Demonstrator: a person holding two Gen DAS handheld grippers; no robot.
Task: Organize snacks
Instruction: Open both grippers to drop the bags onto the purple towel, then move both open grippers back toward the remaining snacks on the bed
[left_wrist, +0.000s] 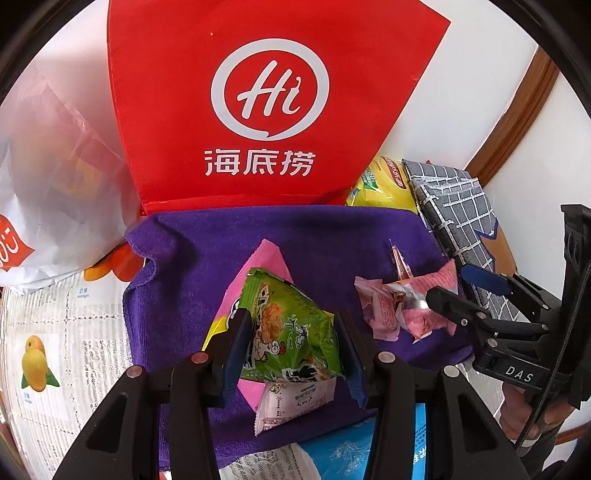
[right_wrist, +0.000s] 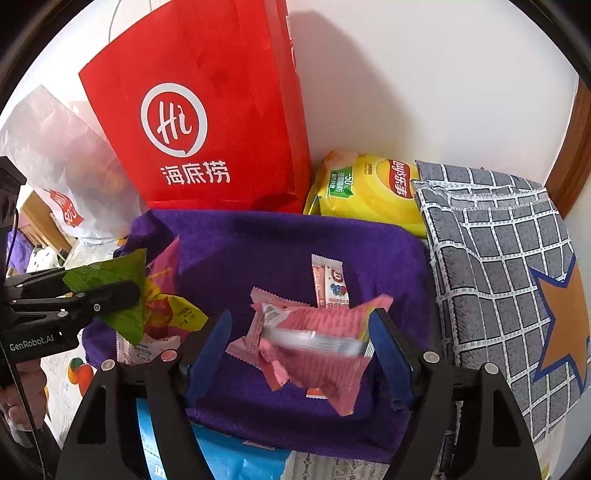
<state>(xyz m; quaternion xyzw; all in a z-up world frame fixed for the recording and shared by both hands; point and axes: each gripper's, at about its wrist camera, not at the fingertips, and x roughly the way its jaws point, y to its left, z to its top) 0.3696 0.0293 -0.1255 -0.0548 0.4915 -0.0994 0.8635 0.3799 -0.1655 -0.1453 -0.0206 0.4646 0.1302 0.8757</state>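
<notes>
Left gripper (left_wrist: 291, 328) clamped on green crinkled snack packet (left_wrist: 291, 325), held just above purple cloth (left_wrist: 332, 229), over pink packet (left_wrist: 264, 258). Right gripper (right_wrist: 299, 332) jaws wide apart, pink wavy-pattern snack wrapper (right_wrist: 325, 354) between them touching right pad; firm grip: can't tell. Red Haidilao paper bag (left_wrist: 258, 92) stands behind cloth, yellow Lay's chip bag (right_wrist: 373, 188) beside it.

We see a fuzzy purple cloth towel (right_wrist: 258, 240), a matt red non-woven bag (left_wrist: 258, 103), glossy plastic on the green snack packet (left_wrist: 291, 332) and the yellow chip bag (right_wrist: 373, 192), a woven grey checked cloth (right_wrist: 498, 258), and matt black plastic on the left claw (left_wrist: 291, 343).
</notes>
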